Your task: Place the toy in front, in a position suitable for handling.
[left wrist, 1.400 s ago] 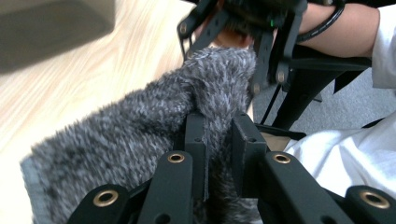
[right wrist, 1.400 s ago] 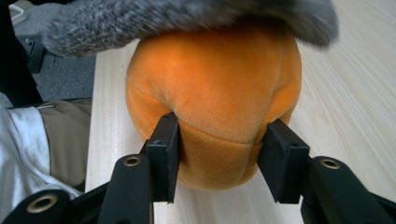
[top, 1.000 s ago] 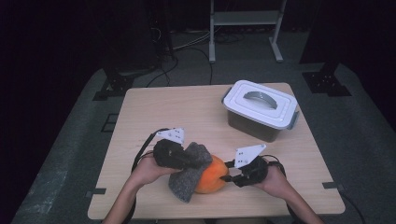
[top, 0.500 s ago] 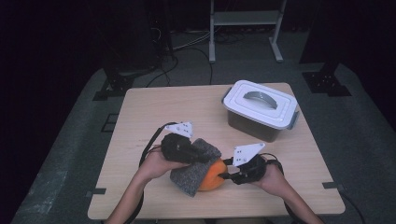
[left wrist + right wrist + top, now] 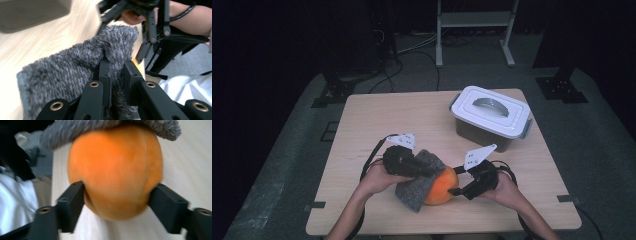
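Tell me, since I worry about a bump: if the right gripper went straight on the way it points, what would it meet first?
Most likely the orange ball: it already sits between the right gripper's jaws, which have just been opening. Beyond it lies the grey fuzzy cloth draped over the ball's top.

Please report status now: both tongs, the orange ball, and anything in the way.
Left tongs shut on grey cloth. Right tongs just opening, jaws beside orange ball. Cloth drapes ball.
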Demonstrator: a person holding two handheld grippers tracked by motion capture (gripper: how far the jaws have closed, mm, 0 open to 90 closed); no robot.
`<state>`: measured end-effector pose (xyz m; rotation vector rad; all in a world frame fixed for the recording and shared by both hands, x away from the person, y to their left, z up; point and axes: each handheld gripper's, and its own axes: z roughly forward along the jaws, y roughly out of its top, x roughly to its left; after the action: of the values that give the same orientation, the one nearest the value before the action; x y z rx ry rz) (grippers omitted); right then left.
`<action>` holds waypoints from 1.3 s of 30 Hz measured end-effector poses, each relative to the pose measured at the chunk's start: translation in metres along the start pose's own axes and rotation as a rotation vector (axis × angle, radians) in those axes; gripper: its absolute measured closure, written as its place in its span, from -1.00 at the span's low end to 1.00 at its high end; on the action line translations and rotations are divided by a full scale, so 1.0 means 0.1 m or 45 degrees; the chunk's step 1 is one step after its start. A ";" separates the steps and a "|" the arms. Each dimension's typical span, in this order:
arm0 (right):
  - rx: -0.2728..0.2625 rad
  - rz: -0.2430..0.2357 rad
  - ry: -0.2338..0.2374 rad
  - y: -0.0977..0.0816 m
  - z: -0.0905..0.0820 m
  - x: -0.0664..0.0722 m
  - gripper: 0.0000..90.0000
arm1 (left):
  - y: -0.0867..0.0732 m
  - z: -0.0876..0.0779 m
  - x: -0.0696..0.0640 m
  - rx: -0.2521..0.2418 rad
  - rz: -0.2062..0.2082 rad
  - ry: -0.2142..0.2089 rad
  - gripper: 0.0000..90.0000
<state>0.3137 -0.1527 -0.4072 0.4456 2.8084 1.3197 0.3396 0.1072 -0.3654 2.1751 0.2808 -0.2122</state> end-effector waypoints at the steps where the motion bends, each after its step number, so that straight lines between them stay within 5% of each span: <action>1: 0.003 0.007 -0.003 0.00 0.02 -0.01 -0.45 | 0.01 0.04 -0.01 0.008 0.011 -0.007 0.75; 8: 0.002 -0.049 -0.053 -0.07 0.00 0.02 0.03 | 0.03 0.04 0.02 0.006 0.030 -0.009 0.75; 13: 0.027 -0.083 -0.069 -0.12 -0.04 0.03 0.08 | -0.11 -0.09 0.06 -0.029 -0.010 0.032 0.75; 17: 0.039 -0.012 -0.033 -0.18 -0.07 -0.04 -0.06 | -0.24 -0.14 0.10 -0.038 -0.052 0.050 0.75; 23: 0.079 0.028 -0.035 -0.10 -0.04 -0.03 -0.45 | -0.22 -0.08 0.04 -0.047 -0.018 0.061 0.75; 29: 0.097 0.010 -0.060 -0.07 -0.08 -0.03 -0.46 | -0.18 -0.07 0.01 -0.057 0.002 0.077 0.74; 39: -0.004 0.035 -0.050 0.01 -0.02 -0.01 -0.50 | -0.25 0.01 -0.03 -0.099 0.036 0.101 0.74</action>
<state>0.3149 -0.1544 -0.4056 0.5063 2.7778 1.3052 0.3300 0.1200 -0.3850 2.1120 0.2982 -0.0975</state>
